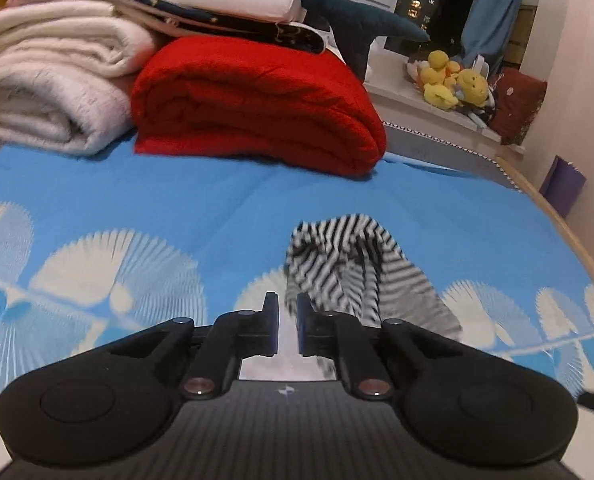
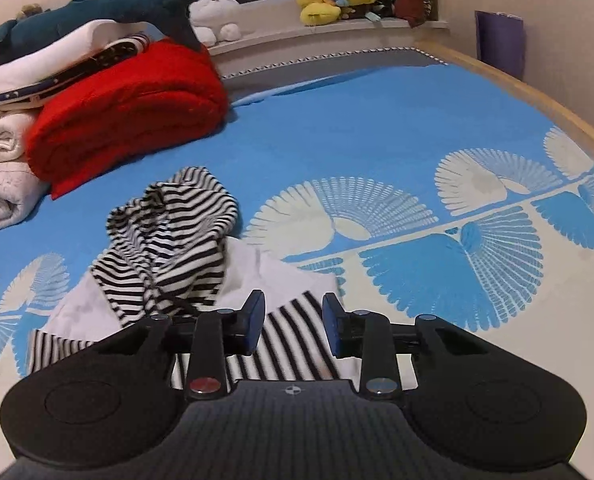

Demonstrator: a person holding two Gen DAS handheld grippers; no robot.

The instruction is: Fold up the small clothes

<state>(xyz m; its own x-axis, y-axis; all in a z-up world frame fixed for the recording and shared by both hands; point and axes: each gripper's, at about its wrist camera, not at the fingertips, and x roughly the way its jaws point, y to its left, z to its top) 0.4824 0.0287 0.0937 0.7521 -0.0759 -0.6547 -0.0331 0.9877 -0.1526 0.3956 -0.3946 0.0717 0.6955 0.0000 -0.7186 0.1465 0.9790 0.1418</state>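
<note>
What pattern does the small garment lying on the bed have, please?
The small garment has black-and-white stripes with a plain white panel, seen best in the right wrist view.

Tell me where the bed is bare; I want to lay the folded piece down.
Free: the blue bedspread between the striped garment, the red blanket and the wooden bed edge. Crowded: the far-left corner, with the red blanket, white blankets and plush shark stacked.

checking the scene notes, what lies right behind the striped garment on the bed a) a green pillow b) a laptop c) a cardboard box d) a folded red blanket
d: the folded red fleece blanket sits just beyond the black-and-white striped garment on the blue patterned bed sheet.
</note>
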